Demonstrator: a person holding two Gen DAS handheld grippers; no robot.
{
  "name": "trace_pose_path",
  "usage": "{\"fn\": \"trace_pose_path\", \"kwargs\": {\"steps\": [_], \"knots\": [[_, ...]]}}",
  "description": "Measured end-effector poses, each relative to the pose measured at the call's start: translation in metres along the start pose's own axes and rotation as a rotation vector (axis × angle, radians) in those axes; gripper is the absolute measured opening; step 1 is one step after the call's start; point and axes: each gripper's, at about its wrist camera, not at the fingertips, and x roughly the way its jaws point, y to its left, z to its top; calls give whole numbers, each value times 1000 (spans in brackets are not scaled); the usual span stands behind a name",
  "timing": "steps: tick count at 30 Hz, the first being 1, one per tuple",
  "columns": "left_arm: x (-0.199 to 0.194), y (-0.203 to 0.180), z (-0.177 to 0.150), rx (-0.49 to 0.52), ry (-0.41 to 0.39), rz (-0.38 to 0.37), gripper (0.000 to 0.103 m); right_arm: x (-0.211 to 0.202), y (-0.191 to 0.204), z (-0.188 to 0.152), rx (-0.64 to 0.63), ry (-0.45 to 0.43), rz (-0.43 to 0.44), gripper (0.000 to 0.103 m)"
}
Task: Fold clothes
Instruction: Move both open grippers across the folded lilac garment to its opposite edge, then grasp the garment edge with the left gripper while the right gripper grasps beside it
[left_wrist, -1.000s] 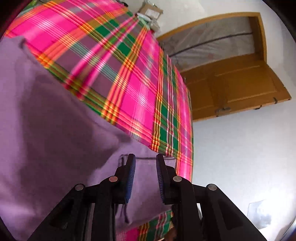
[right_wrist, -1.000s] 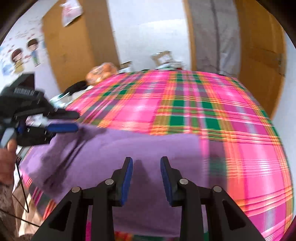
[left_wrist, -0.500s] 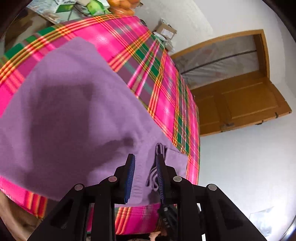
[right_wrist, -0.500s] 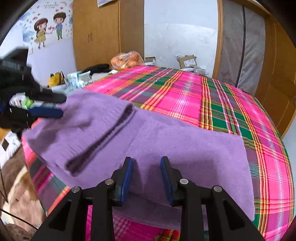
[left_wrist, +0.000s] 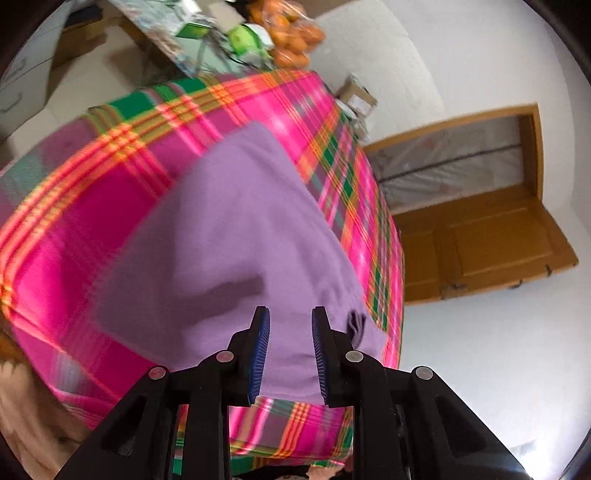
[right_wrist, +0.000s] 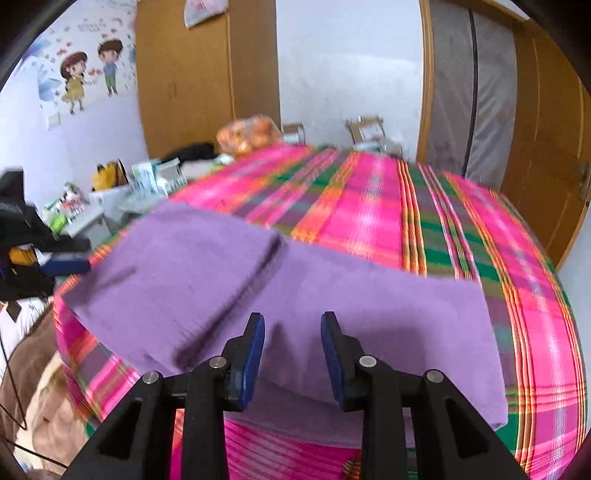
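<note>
Mid-fold: purple garment on plaid bedspread, one flap over its left side. Left gripper & right gripper spread, empty, just above near hem. Next: prob. pinch hem, fold away.

No readable text; print on boxes and wall poster too blurred.

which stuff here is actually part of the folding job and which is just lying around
Job: purple garment, plaid bedspread under it, left gripper, right gripper.

Lying about: bag of oranges, cardboard boxes, clutter on side table.
</note>
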Motion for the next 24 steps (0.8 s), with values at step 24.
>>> {"fn": "trace_pose_path", "kwargs": {"steps": [24], "knots": [[-43,100,13,-155,-29,40,23,50,149,1,-321,105,268,32]]}}
